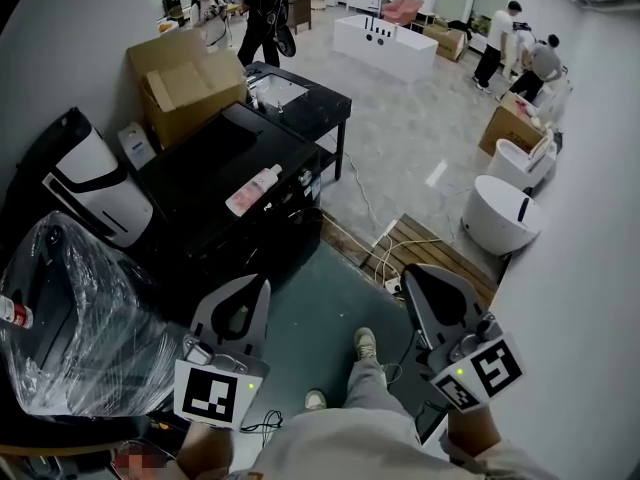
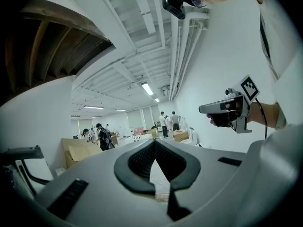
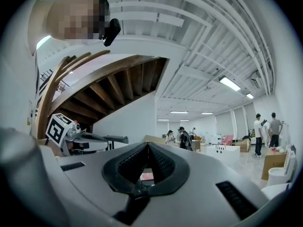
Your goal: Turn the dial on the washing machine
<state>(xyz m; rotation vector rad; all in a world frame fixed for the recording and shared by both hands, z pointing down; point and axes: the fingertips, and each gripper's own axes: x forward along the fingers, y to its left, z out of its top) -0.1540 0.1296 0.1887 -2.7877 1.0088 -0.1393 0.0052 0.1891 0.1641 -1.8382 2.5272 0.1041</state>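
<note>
A black box-shaped appliance (image 1: 215, 168) stands left of centre in the head view; I cannot make out a dial on it. A pink and white bottle (image 1: 253, 190) lies on its top. My left gripper (image 1: 262, 283) hangs low in front of me, short of the appliance, its jaws closed tip to tip with nothing between them (image 2: 154, 142). My right gripper (image 1: 410, 273) is level with it to the right, over the floor, also shut and holding nothing (image 3: 148, 144). Each gripper view looks out across the room and catches the other gripper at its side.
A plastic-wrapped bundle (image 1: 70, 318) sits at the near left, a white unit (image 1: 95, 183) behind it. Farther back are a cardboard box (image 1: 185, 83) and a black table (image 1: 300, 98). A wooden pallet (image 1: 430, 248) with cables and white tubs (image 1: 500, 213) lie right. People (image 1: 265, 13) stand far off.
</note>
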